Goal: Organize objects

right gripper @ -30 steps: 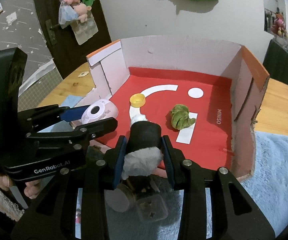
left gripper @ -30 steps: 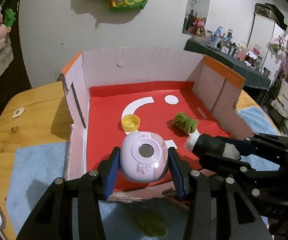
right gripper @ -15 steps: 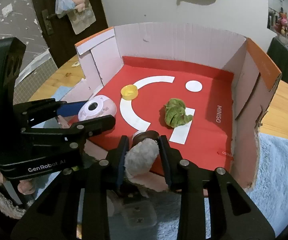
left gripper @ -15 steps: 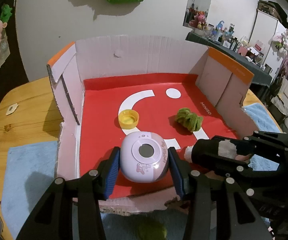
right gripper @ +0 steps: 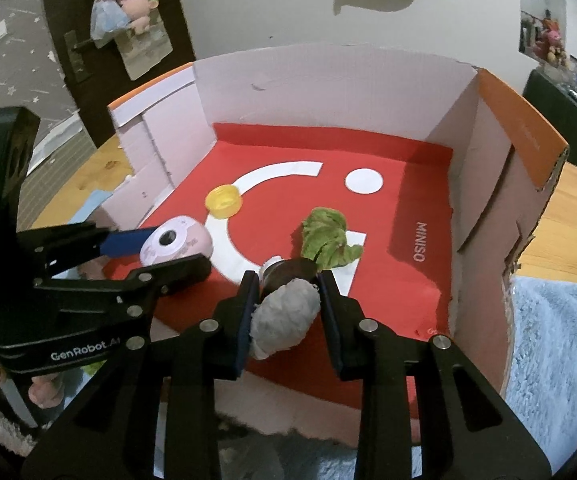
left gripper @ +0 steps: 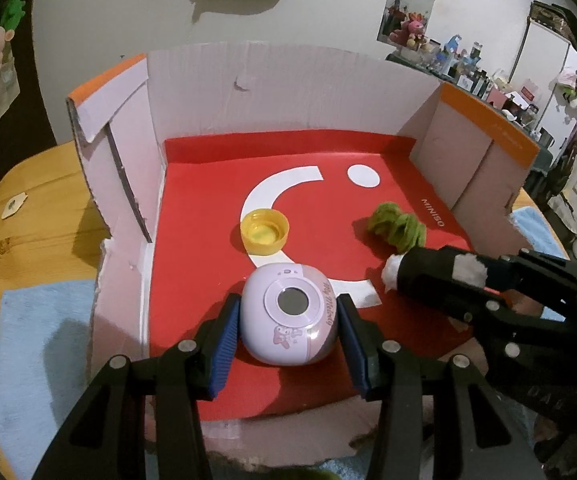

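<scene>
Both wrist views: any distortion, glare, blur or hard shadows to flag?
Left wrist view: fisheye bows the cardboard box walls, black vignette at corners, hard shadow right of the yellow cap. Right wrist view: same bowing, slightly soft; no glare in either.

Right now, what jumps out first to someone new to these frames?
The open cardboard box with the red floor fills both views. Over its near edge, the left tongs grip a rounded pale lilac toy camera, and the right tongs clamp a black tube stuffed with white fluff. Behind them, a yellow bottle cap and a green fuzzy clump lie on the floor.
</scene>
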{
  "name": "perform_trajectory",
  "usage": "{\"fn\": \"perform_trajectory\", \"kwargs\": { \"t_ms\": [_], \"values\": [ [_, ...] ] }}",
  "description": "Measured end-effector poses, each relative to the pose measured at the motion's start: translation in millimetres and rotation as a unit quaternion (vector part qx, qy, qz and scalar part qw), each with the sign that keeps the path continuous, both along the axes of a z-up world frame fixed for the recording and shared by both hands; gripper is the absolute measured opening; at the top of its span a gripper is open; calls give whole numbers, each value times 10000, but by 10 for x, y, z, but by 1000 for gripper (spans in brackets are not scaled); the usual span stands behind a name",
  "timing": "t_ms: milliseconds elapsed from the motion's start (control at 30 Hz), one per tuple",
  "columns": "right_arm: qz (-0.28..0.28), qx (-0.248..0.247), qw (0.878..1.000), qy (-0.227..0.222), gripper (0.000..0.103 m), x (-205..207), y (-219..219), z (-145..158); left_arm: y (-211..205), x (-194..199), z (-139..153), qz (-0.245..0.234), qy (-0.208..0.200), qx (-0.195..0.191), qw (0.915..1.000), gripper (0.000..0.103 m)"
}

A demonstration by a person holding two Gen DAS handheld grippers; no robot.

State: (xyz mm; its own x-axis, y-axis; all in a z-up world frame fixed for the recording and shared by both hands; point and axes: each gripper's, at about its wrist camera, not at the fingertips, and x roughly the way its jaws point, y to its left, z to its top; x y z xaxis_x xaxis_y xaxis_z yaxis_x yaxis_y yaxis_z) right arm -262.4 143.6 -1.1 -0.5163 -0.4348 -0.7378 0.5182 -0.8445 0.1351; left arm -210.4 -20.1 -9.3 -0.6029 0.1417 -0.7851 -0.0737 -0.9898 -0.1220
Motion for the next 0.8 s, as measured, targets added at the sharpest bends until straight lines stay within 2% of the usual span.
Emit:
{"fn": "perform_trajectory", "kwargs": {
  "t_ms": [300, 800],
  "values": [
    [-257, 99, 9996, 51, 28, -111, 80, -50, -1, -69, -13, 70, 19, -56, 10000, 49],
    [-221, 153, 9996, 27, 28, -121, 95, -79, 10, -89, -32, 82, 41, -106, 9999, 49]
  ]
}}
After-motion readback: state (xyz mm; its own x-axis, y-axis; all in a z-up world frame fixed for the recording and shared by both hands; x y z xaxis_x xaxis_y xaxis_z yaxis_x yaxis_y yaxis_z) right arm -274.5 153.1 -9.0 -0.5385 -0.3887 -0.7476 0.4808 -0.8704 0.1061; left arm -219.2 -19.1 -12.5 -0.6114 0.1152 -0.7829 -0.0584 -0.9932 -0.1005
